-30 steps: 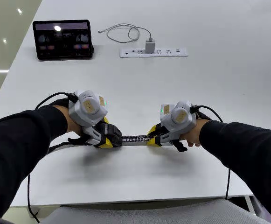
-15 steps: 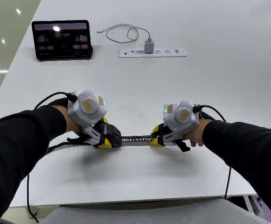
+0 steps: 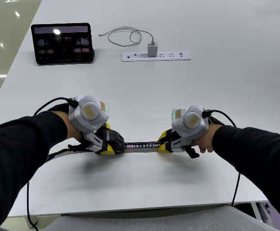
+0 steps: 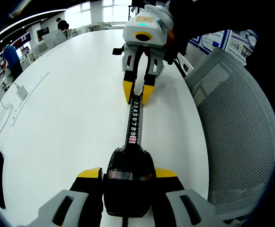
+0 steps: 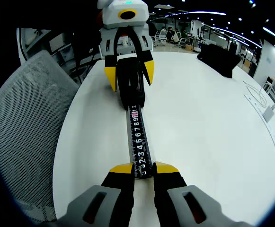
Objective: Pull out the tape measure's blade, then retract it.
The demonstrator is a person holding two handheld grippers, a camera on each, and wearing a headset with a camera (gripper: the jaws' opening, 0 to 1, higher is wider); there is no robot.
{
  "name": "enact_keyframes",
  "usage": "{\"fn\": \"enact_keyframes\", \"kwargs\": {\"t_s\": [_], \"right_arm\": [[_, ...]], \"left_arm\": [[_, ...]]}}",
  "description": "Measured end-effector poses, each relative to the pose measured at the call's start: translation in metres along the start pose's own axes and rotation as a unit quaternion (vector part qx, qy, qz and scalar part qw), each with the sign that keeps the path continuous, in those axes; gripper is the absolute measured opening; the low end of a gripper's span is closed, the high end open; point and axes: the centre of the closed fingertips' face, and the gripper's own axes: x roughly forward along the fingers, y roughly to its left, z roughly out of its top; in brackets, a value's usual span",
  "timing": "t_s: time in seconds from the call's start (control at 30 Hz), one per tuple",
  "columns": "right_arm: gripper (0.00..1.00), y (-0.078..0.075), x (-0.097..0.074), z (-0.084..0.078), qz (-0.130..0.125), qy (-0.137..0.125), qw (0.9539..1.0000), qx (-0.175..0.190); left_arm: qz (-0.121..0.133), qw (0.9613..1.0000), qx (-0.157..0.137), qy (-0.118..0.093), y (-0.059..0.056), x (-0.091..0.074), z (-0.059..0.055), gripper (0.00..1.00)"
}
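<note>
A black tape measure case (image 3: 112, 142) (image 4: 128, 179) (image 5: 129, 84) lies on the white table (image 3: 144, 91), with my left gripper (image 3: 107, 145) (image 4: 128, 176) shut on it. Its grey blade (image 3: 141, 144) (image 4: 133, 120) (image 5: 138, 139) with black numbers runs out flat to the right. My right gripper (image 3: 163, 145) (image 5: 143, 171) is shut on the blade's end. In the left gripper view the right gripper (image 4: 138, 93) faces me across the blade. The left gripper (image 5: 128, 75) stands at the far end of the blade in the right gripper view.
A tablet (image 3: 62, 43) stands at the far left of the table. A white power strip (image 3: 155, 56) with a charger and coiled cable (image 3: 125, 35) lies at the back middle. A mesh chair (image 4: 236, 142) sits beside the table's near edge.
My right gripper has moved to the right with the blade's end, so more of the blade shows. The left gripper and case have stayed put.
</note>
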Motion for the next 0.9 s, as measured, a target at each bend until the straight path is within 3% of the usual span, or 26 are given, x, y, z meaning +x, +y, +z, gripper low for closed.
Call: {"fn": "enact_keyframes", "kwargs": {"t_s": [0.9], "right_arm": [[0.10,-0.001,-0.012,-0.010,0.000,0.006,1.0000,-0.002]], "left_arm": [[0.002,1.0000,0.000,-0.004,0.002,0.000,-0.001,0.36]]}}
